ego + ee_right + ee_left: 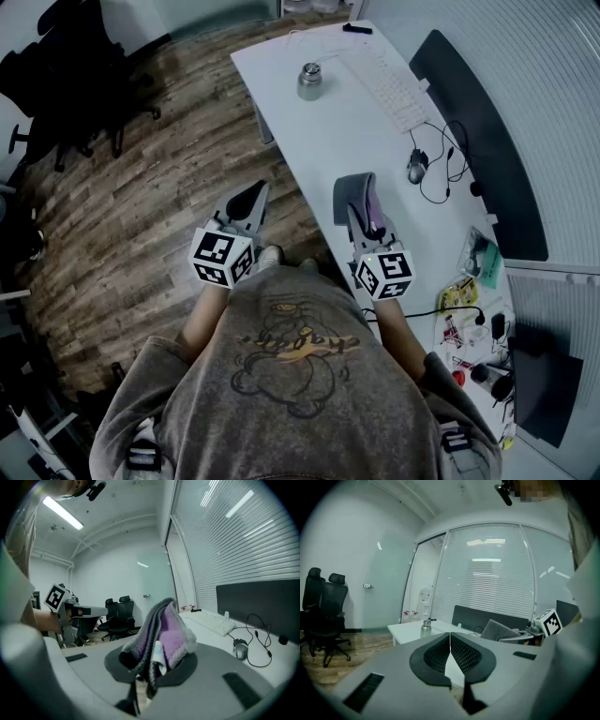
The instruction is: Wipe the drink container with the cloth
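With right tongs (146,670) pinching the cloth (165,627) and left tongs (450,643) pressed together empty, the flask (310,82) up the table (323,141) could topple if wiped unheld.

Grey with purple on the cloth (164,634); silver on the drink container (310,82); white on the table (337,131); black-and-white squares on the marker cubes (223,257); brown wood grain on the floor (141,206).

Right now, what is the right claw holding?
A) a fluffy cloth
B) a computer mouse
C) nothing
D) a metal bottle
A: the right claw is clamped shut on a grey and purple cloth, which sticks up out of it.
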Motion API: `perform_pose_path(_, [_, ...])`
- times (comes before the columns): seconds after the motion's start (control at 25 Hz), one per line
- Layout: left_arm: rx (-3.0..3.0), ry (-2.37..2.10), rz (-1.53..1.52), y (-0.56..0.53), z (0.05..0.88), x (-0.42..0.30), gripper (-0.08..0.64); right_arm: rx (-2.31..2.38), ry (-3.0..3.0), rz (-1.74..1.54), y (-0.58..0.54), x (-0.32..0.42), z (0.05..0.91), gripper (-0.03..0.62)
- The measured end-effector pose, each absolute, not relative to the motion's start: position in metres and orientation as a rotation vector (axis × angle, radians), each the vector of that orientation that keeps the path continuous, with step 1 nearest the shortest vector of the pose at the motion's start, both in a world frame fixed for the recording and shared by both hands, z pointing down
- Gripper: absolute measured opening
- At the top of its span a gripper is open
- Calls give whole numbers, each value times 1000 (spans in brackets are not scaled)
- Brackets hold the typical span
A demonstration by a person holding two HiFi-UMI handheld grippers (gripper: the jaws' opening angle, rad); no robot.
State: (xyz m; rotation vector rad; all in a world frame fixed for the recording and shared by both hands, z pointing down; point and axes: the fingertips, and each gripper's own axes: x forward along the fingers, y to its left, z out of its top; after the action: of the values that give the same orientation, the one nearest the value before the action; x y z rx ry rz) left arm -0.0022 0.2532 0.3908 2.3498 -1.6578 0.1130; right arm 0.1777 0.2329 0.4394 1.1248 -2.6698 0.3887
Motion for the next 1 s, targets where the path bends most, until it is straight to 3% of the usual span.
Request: perform_pose_path(1.0, [2283,-1744,109,233,396,5,21,1109,-2688,451,213,192,457,54])
